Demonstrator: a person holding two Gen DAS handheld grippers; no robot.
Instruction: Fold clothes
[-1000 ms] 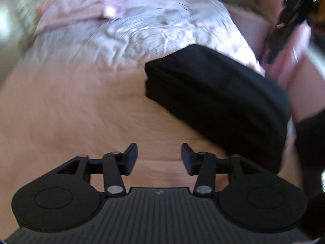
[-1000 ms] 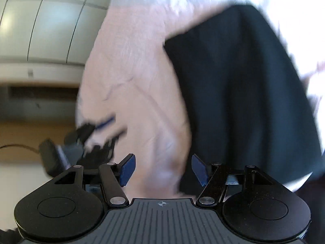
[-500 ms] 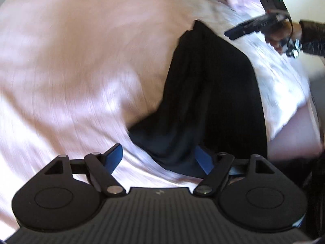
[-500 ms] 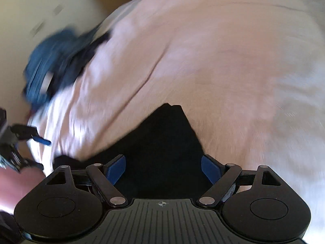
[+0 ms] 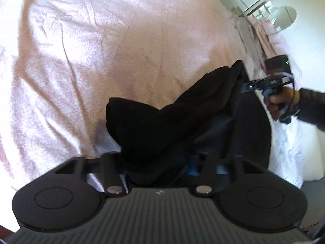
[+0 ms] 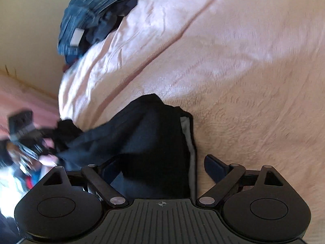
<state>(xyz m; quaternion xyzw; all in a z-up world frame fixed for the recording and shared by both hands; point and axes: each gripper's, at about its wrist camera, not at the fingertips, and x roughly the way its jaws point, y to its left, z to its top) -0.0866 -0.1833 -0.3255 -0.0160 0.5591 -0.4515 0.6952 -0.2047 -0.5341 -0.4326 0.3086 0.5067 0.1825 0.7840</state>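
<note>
A black garment (image 5: 172, 118) lies bunched on a pink bedspread (image 5: 81, 50). My left gripper (image 5: 156, 162) has the cloth between its fingers, which the cloth hides; the garment lifts toward it. My right gripper (image 6: 160, 164) stands open over the garment's (image 6: 146, 142) other end, with cloth lying between its spread fingers. The right gripper also shows in the left wrist view (image 5: 270, 81), at the garment's far corner. The left gripper shows blurred in the right wrist view (image 6: 26, 140).
A pile of blue denim and dark clothes (image 6: 91, 16) lies at the far edge of the bed by a cream wall. The bedspread (image 6: 243, 61) is wrinkled. A round mirror (image 5: 282, 17) and cupboards stand beyond the bed.
Both grippers swung down onto the black garment. The left gripper's fingers have closed in on the cloth and the garment is now pulled up and bunched. The right gripper stays open.
</note>
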